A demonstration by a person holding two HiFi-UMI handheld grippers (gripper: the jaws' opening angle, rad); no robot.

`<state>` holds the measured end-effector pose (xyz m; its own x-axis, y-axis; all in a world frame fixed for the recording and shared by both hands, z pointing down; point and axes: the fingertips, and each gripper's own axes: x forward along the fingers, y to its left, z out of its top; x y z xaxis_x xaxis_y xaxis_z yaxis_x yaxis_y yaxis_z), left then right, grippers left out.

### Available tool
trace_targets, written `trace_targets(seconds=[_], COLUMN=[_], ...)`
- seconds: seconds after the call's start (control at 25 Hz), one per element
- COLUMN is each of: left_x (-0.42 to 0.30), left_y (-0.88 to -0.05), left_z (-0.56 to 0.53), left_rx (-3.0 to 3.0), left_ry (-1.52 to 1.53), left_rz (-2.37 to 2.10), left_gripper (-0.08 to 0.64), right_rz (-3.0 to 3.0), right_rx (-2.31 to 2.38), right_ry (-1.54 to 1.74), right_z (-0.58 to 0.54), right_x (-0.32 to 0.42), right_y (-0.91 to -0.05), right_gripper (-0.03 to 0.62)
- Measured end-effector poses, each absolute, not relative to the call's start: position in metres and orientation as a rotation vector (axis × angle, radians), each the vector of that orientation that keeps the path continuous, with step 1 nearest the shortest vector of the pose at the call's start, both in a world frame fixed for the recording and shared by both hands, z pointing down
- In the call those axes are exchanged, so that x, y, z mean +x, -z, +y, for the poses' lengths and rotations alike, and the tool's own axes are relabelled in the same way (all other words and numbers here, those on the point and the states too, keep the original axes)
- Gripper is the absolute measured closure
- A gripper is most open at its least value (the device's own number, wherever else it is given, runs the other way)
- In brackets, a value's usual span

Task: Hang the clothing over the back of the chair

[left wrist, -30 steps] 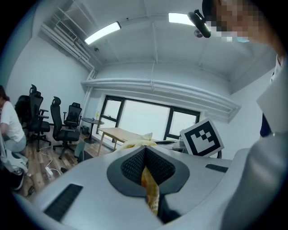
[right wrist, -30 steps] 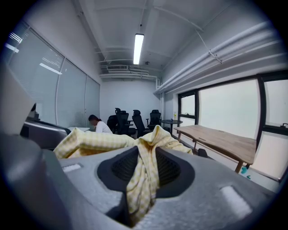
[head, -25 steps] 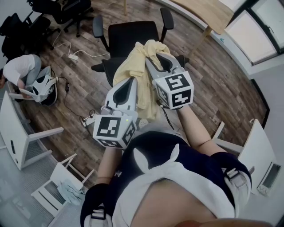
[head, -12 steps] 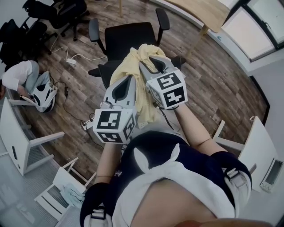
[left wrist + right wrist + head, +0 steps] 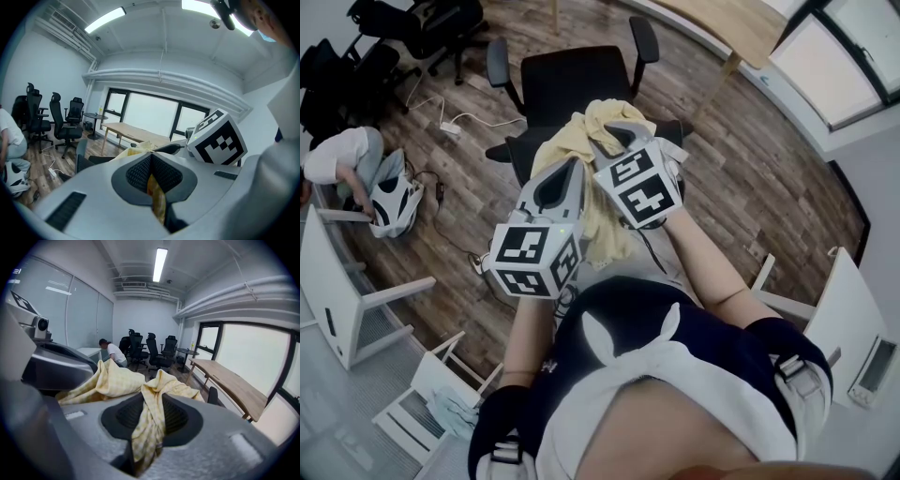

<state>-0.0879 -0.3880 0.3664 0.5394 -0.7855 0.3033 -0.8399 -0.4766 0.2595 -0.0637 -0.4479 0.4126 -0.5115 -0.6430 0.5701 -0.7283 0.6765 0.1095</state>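
Two tongs share one pale yellow garment [image 5: 602,217] in the head view. The left tongs [image 5: 571,174] sit at the middle left and the right tongs [image 5: 617,137] just right of them and higher in the frame. Both reach toward the black chair [image 5: 572,84] at the upper middle. The cloth is bunched between and ahead of them over the chair's near edge, and a long crumpled length hangs down the picture toward the person's lap. Whether it rests on the chair cannot be told. A wooden floor [image 5: 769,187] lies around the chair, and a crouching person [image 5: 342,159] shows at the far left. In the left gripper view the jaws are almost together at lower centre, pinching a thin, darker yellow fold that runs down between the ribbed pads. More of the cloth peeks over them, and the other tongs' marker cube stands at the right. In the right gripper view the jaws stand partly apart, clamped on a thick twisted rope of the fabric at lower centre. Up close it shows a fine yellow-and-white check. The rest billows in soft, creased folds toward the left of the frame. Behind it are a long wooden table [image 5: 234,385] at the right and dark office chairs [image 5: 154,352] at the back.
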Motion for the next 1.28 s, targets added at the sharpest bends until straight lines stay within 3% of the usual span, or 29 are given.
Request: trace_targets(seconds=[0.6, 0.72, 1.28], left_x=[-0.088, -0.088, -0.090], left_y=[-0.374, -0.374, -0.372], left_z=[-0.391, -0.391, -0.390], left_rx=[2.393, 2.388, 2.352], left_ry=[-0.229, -0.229, -0.186], left_rz=[-1.285, -1.279, -1.292], left_gripper=[0.555, 0.555, 0.554], right_rz=[-2.330, -2.380, -2.587], right_rx=[0.967, 1.000, 1.170], right_ry=[-0.205, -0.207, -0.180], right_z=[-0.448, -0.450, -0.431], right_x=[-0.069, -0.065, -0.038], right_y=[-0.417, -0.407, -0.343], right_gripper=[0.460, 0.430, 0.430])
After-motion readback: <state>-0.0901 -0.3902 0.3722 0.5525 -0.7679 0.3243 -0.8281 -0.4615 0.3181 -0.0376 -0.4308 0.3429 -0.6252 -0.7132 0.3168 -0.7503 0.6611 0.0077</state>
